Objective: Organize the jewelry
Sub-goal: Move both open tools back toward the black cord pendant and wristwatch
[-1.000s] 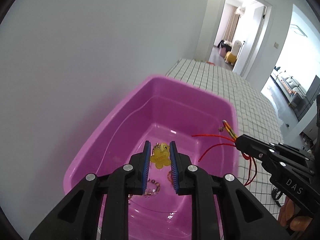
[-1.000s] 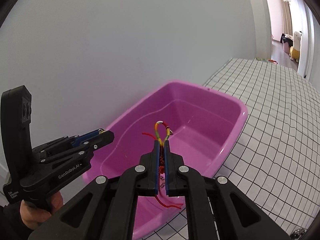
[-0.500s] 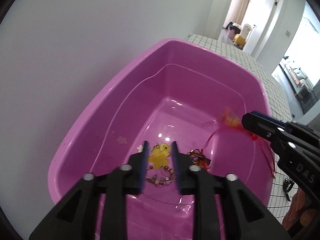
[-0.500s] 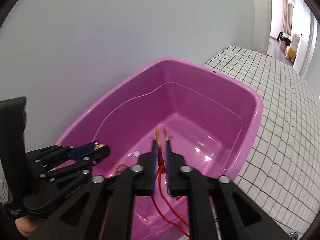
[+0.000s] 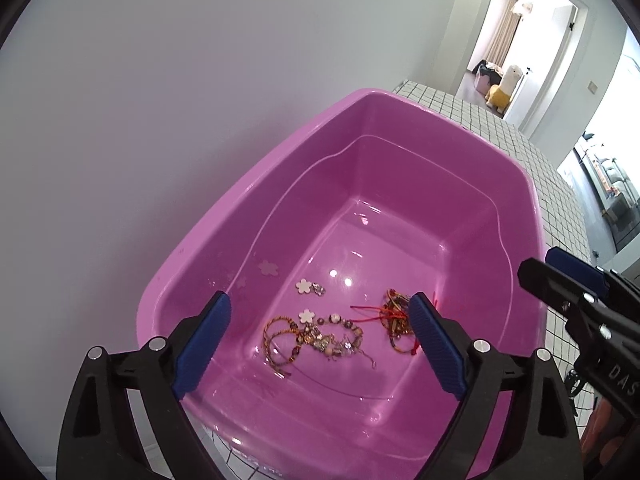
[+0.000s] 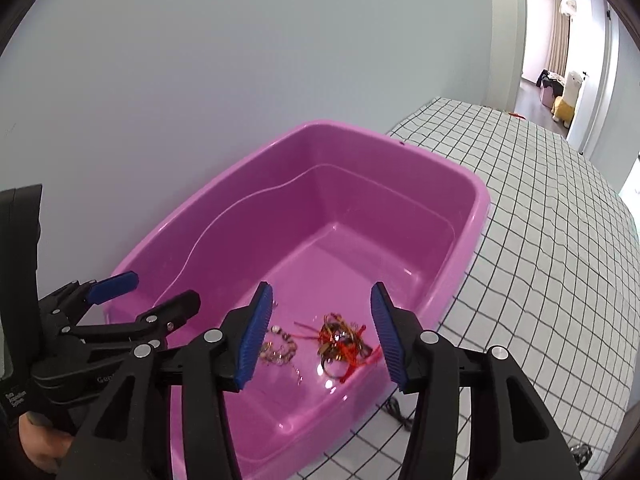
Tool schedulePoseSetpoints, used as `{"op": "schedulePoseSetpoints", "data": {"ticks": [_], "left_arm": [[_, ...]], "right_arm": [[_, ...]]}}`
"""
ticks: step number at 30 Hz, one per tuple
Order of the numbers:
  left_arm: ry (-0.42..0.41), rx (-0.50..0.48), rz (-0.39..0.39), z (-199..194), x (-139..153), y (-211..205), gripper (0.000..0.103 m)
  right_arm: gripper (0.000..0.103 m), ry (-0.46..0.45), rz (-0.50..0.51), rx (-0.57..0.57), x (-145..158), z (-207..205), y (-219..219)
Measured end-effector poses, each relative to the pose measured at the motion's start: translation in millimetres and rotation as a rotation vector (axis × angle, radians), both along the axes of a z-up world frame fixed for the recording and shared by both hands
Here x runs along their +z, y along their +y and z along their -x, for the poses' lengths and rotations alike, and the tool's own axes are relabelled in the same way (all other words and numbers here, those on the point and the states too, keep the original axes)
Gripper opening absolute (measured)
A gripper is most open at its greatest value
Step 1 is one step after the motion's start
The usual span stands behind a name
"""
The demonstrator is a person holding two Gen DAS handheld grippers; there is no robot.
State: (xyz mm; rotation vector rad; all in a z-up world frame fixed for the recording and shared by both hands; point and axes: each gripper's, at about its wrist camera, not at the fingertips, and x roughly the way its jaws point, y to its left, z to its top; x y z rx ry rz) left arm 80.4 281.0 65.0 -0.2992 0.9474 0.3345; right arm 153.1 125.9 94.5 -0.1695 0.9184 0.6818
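In the left wrist view, a large pink plastic tub point(image 5: 400, 184) with rounded corners fills the middle of the frame and stands close to a pale grey wall point(image 5: 180, 80). On its glossy floor lies the jewelry. In the lower middle there is a tangle of beaded bracelets with brown woven cords point(image 5: 316, 338), and a small white flower charm point(image 5: 307, 315) rests on it. A second white flower charm point(image 5: 304, 285) lies a little higher, just beside a small silver piece. To the right there is a bundle of red and gold string bracelets point(image 5: 394, 316), partly hidden behind the right blue pad. The left gripper point(image 5: 320, 344) hangs over the near edge of the tub with its blue-padded fingers spread wide, and nothing is between them. The right gripper point(image 5: 560, 276) enters from the right edge of the frame, over the rim of the tub.

In the right wrist view, the same tub point(image 6: 460, 184) sits on a white tablecloth with a black grid point(image 6: 560, 240). Between the wide-apart blue pads of the right gripper point(image 6: 322, 332), which hold nothing, the red and gold bundle point(image 6: 340, 340) lies on the tub floor. The beaded tangle point(image 6: 280, 350) lies just to its left. The left gripper point(image 6: 160, 296) shows at the lower left, also spread apart, held by a hand point(image 6: 40, 448).
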Motion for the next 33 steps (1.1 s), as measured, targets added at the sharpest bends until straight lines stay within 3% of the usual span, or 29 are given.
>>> {"op": "schedulePoseSetpoints", "data": {"ticks": [18,33], "left_arm": [[-0.024,0.003,-0.04,35.6,17.8,-20.3,0.095],[-0.044,-0.145,-0.082,51.7,31.2,-64.2,0.096]], "right_arm": [[0.059,0.023,-0.024,-0.048,8.5,41.9,-33.0],[0.064,0.037,-0.063,-0.171,6.3,73.2,-77.4]]}}
